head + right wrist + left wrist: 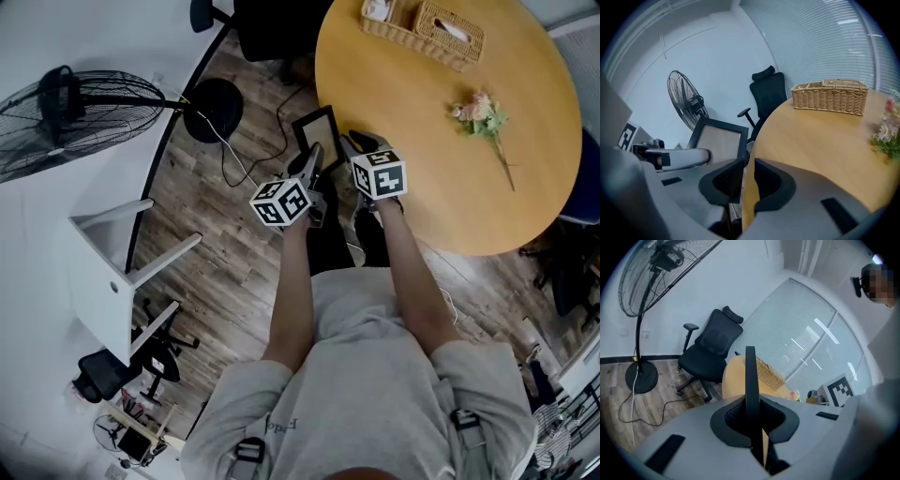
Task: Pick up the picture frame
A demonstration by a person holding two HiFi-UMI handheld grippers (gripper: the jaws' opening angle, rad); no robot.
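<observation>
Fan: A big black fan (70, 112) stands far to the left, on the wood floor (216, 244). A thin cord runs from its round foot across the floor.
White stand: A white stand (108, 272) sits near the fan, on the left.
Left gripper: The left gripper (314, 159) is just left of the middle, at the end of the person's left arm. In the left gripper view its jaws are pressed tight on the thin black edge of the picture frame (750, 376).
Picture frame: The picture frame (317, 131) has a black rim and a pale middle. It is up in the air at the left rim of the round table, between the two grippers. In the right gripper view it stands up and leans a little.
Right gripper: The right gripper (361, 142) is just right of the frame. Its jaws stand a little apart and hold nothing. The frame's corner is just beside the left jaw, and the table's rim shows in the gap.
Round table: The round wooden table (422, 141) fills the right side.
Basket: A woven basket (427, 28) sits at the far side of the table.
Flower: A small pink flower (483, 117) with a green stem lies on the table, to the right, well apart from the grippers.
</observation>
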